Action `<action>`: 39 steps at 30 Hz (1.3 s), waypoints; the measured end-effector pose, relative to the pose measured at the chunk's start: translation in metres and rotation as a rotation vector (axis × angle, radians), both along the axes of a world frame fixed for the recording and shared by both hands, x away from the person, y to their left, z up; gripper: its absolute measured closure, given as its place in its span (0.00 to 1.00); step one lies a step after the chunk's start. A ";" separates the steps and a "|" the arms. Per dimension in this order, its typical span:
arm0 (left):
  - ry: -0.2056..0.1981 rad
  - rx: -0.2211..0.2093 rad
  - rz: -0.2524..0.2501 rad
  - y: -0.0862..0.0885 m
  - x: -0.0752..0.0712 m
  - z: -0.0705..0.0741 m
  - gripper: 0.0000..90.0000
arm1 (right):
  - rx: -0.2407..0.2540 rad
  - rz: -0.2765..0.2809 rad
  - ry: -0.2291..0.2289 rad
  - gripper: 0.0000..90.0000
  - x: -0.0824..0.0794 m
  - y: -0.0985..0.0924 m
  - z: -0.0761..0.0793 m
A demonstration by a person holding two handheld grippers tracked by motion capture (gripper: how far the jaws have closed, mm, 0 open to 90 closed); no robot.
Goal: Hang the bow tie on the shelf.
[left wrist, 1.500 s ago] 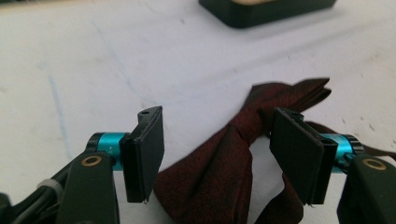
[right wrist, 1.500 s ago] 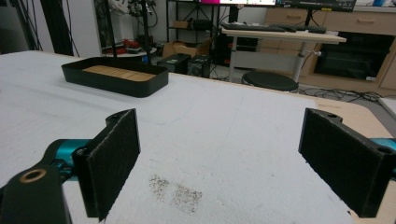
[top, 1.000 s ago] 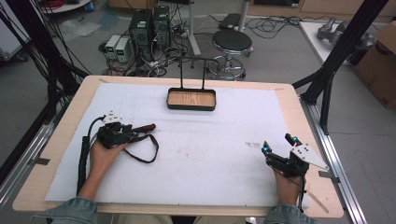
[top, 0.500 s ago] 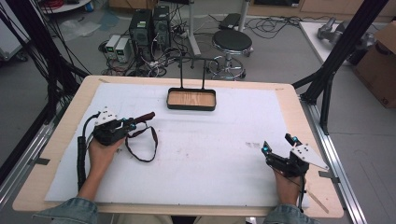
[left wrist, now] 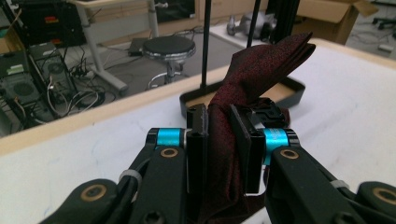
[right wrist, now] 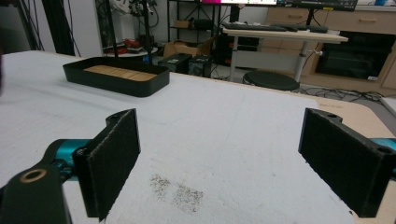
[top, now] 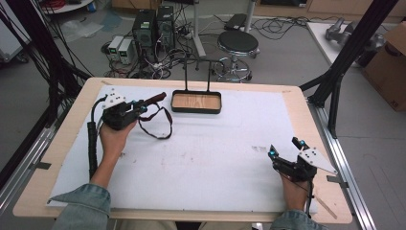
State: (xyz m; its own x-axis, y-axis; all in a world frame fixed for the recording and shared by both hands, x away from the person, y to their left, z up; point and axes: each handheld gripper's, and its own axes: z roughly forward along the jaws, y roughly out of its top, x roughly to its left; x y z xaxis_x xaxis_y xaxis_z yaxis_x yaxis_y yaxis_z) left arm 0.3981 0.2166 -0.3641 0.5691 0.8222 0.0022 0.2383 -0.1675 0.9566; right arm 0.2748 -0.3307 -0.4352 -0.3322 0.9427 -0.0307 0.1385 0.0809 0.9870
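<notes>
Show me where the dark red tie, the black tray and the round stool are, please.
dark red tie (left wrist: 261, 65): left gripper view, its folded upper part above the jaws.
black tray (top: 196, 109): high view, its near wall.
round stool (top: 238, 42): high view, middle of its seat.

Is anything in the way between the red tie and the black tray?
Nothing visible is. The left gripper has its fingers shut on the dark red tie, just left of the black tray. Between them lies bare white table cover. The tray's thin metal stand rises behind it.
</notes>
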 end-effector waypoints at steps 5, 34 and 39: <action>-0.025 -0.009 0.003 -0.012 0.014 0.016 0.86 | 0.004 0.002 0.003 0.13 0.000 0.000 0.000; -0.110 -0.084 0.072 -0.046 0.088 0.051 0.86 | 0.011 0.008 0.004 0.13 0.000 0.000 0.000; -0.098 -0.070 0.092 -0.048 0.096 0.046 0.86 | 0.011 0.010 0.005 0.13 0.000 0.000 0.000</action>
State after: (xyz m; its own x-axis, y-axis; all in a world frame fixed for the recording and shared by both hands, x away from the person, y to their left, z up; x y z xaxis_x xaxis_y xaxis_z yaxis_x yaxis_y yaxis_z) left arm 0.4936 0.1682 -0.3177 0.4911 0.8711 -0.0049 0.1545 -0.0815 0.9846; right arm 0.2748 -0.3311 -0.4355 -0.3416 0.9397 -0.0185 0.1424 0.0712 0.9872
